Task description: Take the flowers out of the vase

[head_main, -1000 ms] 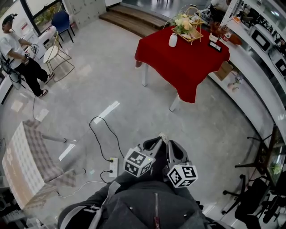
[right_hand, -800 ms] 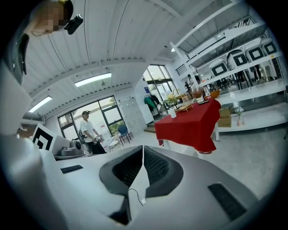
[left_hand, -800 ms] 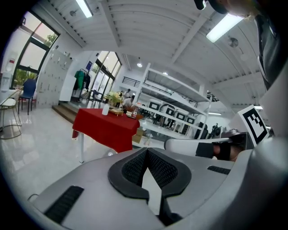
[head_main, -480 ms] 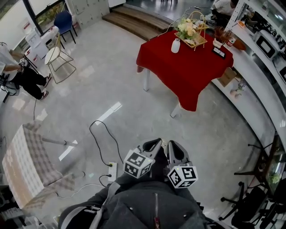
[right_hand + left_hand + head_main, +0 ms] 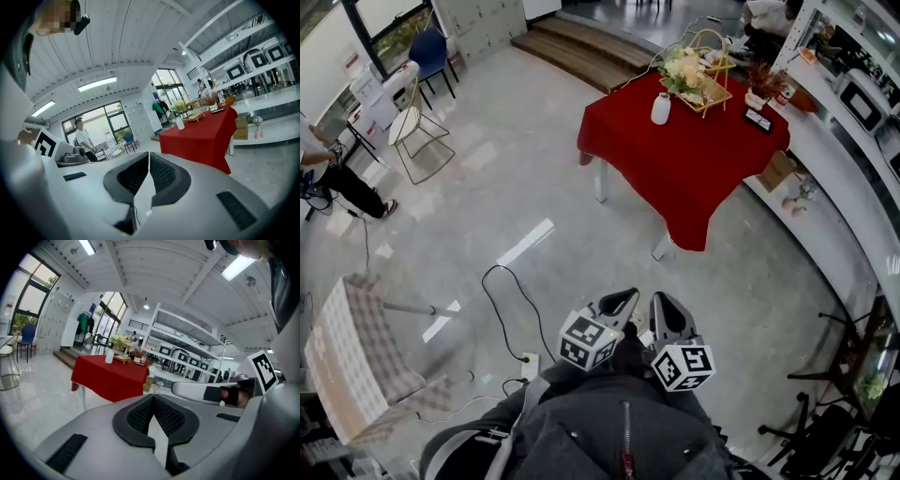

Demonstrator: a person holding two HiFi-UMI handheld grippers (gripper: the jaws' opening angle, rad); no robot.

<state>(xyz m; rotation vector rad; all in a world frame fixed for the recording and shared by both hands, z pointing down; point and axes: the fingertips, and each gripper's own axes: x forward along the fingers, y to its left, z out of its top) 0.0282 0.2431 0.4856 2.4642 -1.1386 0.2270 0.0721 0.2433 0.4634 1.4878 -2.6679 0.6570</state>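
Far across the floor stands a table under a red cloth (image 5: pixel 694 159). On it are a small white vase (image 5: pixel 661 109) and a bunch of cream flowers (image 5: pixel 686 66) by a gold wire basket. My left gripper (image 5: pixel 623 302) and right gripper (image 5: pixel 661 305) hang side by side close to my body, well short of the table. Both are shut with nothing between the pads. The left gripper (image 5: pixel 152 396) looks toward the red-cloth table (image 5: pixel 110 376) and vase (image 5: pixel 109 356). So does the right gripper (image 5: pixel 149 153), with the vase (image 5: pixel 180 123) small ahead.
A black cable and power strip (image 5: pixel 525 361) lie on the floor just left of my grippers. A checked-cloth table (image 5: pixel 356 361) stands at the lower left. A person (image 5: pixel 328 173) and chairs (image 5: pixel 412 122) are at the far left. A white counter (image 5: pixel 844 169) curves along the right.
The view has shifted: the person at the left has slid toward the frame edge and the power strip sits a little lower. Both grippers stay shut, side by side.
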